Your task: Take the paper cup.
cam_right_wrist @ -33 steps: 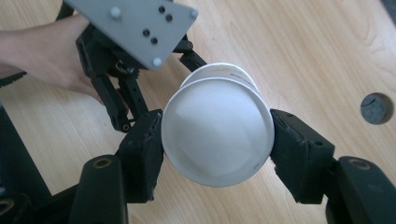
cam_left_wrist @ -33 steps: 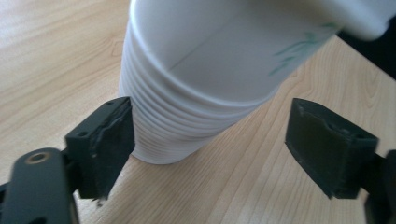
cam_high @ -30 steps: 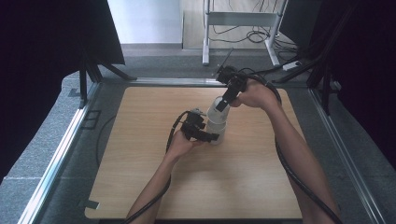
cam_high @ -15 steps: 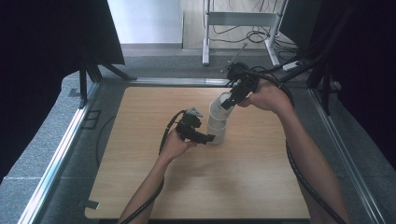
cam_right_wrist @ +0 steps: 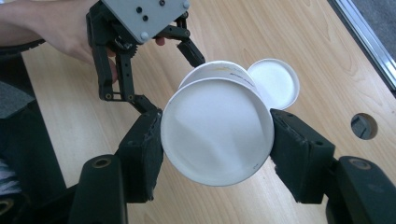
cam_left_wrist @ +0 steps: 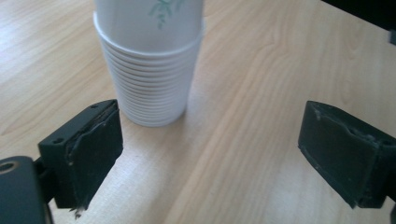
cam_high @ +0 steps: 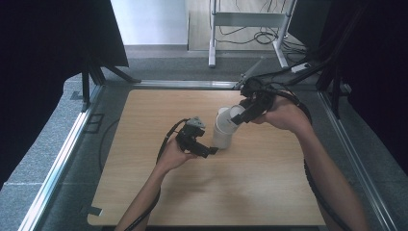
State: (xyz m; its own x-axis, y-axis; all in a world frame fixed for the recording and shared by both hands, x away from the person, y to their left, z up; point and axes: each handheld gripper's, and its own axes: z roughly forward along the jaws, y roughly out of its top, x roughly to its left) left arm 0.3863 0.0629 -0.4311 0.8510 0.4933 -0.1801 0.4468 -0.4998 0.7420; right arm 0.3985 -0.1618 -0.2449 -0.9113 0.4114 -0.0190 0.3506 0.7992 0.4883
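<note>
A stack of white paper cups (cam_high: 222, 137) stands upside down on the wooden table (cam_high: 269, 192); its nested rims (cam_left_wrist: 149, 88) fill the top of the left gripper view. My right gripper (cam_high: 242, 117) is shut on one white cup (cam_right_wrist: 217, 130), held tilted above the stack with its base toward the camera. The base of the stack's top cup (cam_right_wrist: 275, 81) shows behind it. My left gripper (cam_high: 211, 150) sits low beside the stack's foot. Its jaws have just been opening and now stand wide with only bare table between the pads (cam_left_wrist: 95, 149); the stack lies just beyond them.
A round hole (cam_right_wrist: 362, 125) is cut in the tabletop at the right. Metal rails (cam_high: 57, 163) frame the table, dark panels stand on both sides, and a white stand (cam_high: 245, 19) with cables is behind. Cables trail from both grippers across the board.
The right gripper has carried its cup up and to the right, off the stack. The left gripper has let go of the stack's foot, opened and drawn back a little.
</note>
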